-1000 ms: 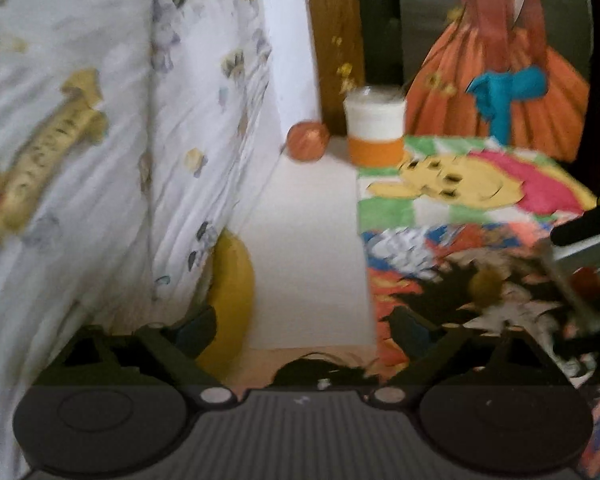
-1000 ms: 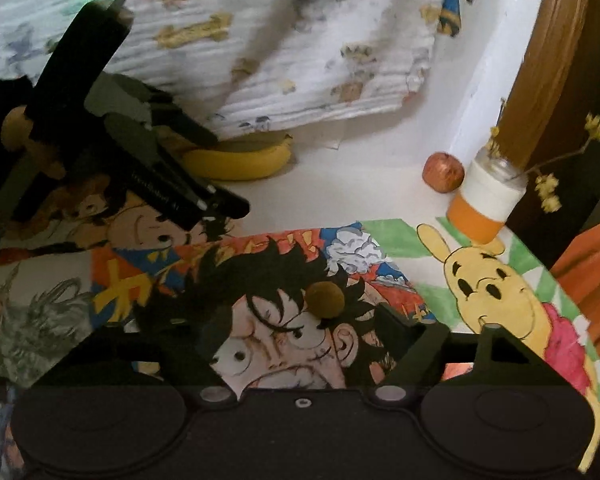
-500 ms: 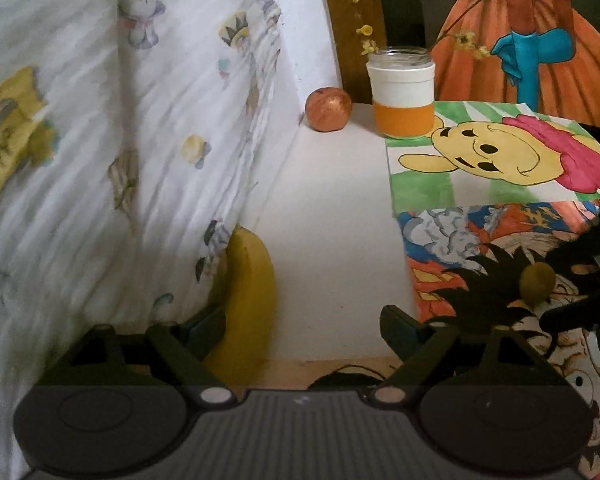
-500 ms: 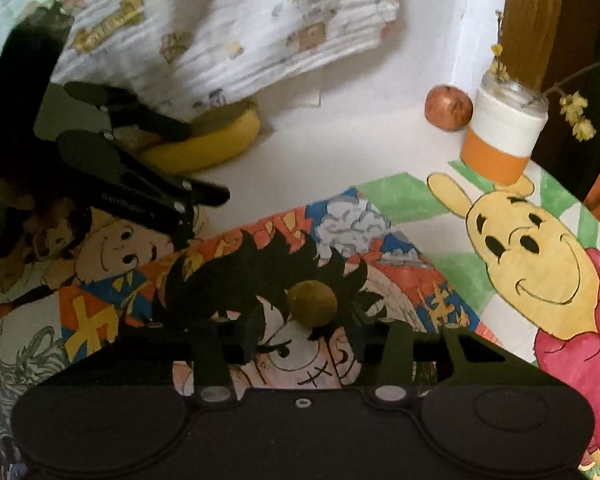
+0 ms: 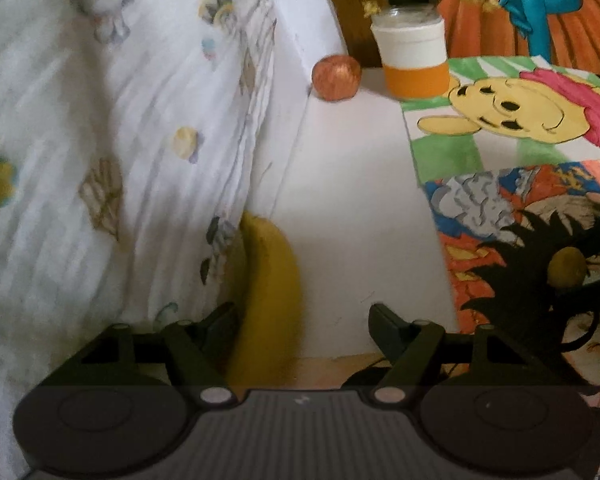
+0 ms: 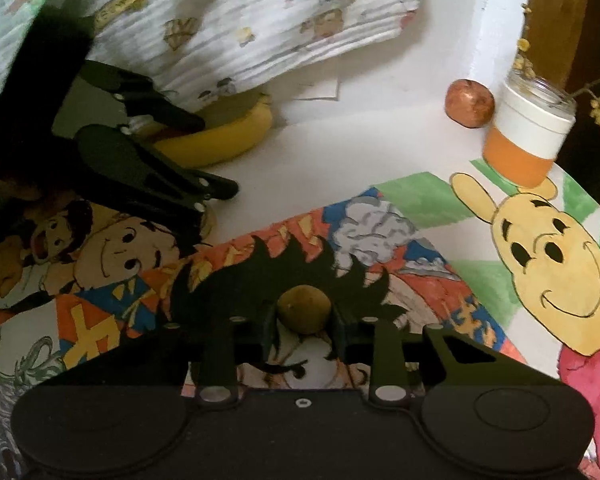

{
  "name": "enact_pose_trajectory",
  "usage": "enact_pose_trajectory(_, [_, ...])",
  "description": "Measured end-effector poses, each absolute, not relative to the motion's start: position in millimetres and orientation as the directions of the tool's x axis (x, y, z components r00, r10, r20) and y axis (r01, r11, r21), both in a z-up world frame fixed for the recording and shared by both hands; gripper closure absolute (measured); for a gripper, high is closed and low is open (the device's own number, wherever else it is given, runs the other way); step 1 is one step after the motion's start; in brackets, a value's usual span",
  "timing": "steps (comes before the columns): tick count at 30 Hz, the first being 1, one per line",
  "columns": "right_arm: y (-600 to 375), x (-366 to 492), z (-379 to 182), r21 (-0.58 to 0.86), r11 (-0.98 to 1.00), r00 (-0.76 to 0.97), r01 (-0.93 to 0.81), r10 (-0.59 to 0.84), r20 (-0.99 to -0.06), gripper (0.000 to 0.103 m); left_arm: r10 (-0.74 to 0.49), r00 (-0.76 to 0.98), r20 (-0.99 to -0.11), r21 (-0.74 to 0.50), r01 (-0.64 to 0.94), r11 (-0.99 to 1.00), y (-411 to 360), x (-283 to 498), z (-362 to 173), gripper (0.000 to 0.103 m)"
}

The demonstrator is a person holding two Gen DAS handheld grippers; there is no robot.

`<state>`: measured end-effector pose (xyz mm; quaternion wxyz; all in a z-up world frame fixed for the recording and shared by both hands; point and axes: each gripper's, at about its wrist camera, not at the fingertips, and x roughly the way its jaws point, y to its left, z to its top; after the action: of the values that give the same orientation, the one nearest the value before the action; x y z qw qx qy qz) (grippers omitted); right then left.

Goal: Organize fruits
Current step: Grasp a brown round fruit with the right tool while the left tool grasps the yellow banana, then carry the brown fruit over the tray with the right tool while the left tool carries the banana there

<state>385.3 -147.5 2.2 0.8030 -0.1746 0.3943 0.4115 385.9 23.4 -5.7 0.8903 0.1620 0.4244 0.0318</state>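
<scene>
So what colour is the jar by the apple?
The jar is white above, orange below; clearest in the right wrist view.

You are working in a home, likely a child's room: a cartoon-print cloth (image 5: 112,152) is hanging beside a white surface (image 5: 352,200) where hand-coloured cartoon drawings (image 6: 540,256) and a flower jar (image 6: 528,132) are sitting.

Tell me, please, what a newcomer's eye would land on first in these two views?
Probably the bright cartoon drawings spread over the white surface, with a small brownish-yellow round fruit lying on one, pinched in the right gripper. Next, the banana by the printed cloth, between the left gripper's open jaws, which have just been closing. A reddish fruit sits beside an orange-and-white jar.
</scene>
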Motion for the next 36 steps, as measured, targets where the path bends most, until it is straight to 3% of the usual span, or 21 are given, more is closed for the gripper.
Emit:
enact_pose_trajectory(7, [-149.0, 379.9, 2.0, 0.084, 0.585, 0.325, -0.807, 0.558, -0.764, 0.071, 0.190, 0.627, -0.755, 0.295, 0.067, 0.953, 27.1, 388.2, -6.3, 0.032])
enact_pose_trajectory(9, [-149.9, 378.5, 2.1, 0.092, 0.583, 0.320, -0.807, 0.563, -0.762, 0.071, 0.215, 0.625, -0.750, 0.316, 0.052, 0.947, 26.9, 389.1, -6.7, 0.045])
enact_pose_trajectory(14, [-152.3, 377.0, 2.3, 0.103, 0.586, 0.317, -0.803, 0.568, -0.760, 0.071, 0.259, 0.626, -0.736, 0.362, 0.040, 0.931, 30.3, 388.6, -6.3, 0.065])
enact_pose_trajectory(36, [-156.8, 372.8, 2.9, 0.094, 0.605, 0.329, -0.790, 0.549, -0.769, 0.071, 0.138, 0.609, -0.781, 0.268, 0.127, 0.955, 27.6, 373.3, -0.1, 0.065])
